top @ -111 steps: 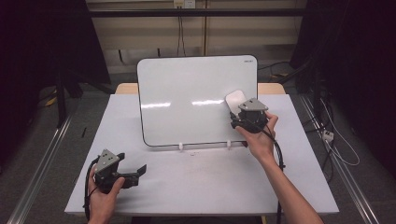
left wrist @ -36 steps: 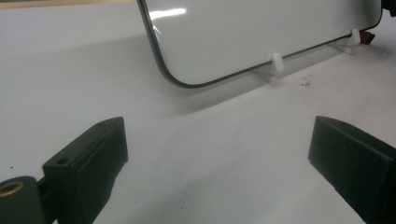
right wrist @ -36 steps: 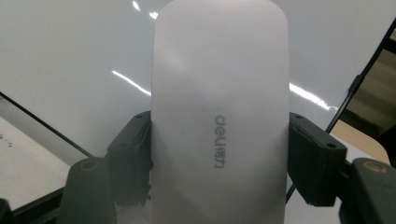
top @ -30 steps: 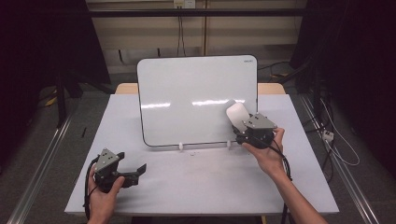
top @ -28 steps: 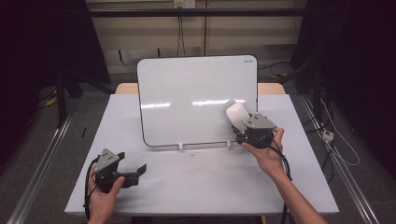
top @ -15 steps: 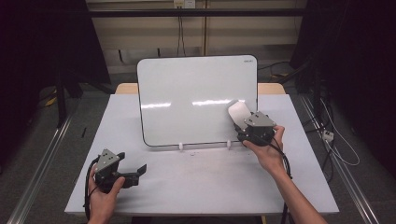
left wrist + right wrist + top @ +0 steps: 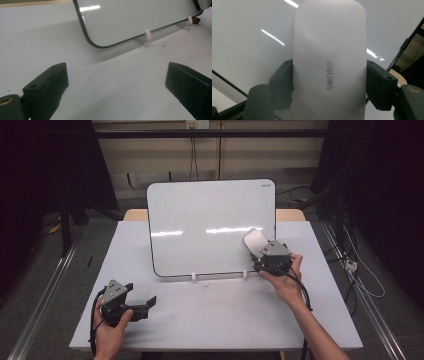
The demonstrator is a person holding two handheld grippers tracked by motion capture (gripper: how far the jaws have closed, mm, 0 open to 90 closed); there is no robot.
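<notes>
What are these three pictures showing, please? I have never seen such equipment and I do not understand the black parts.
A person stands at a white table and holds a hand tool with a two-jaw claw in each hand. The high view looks down from above. The other two views come from cameras riding on each tool. A whiteboard stands on the table on small white feet. The right claw grips a white eraser against the board's lower right part. The left claw is open and holds nothing, low over the table.

"deli" (plus small unreadable characters) — on the white eraser (image 7: 329, 60)
</notes>
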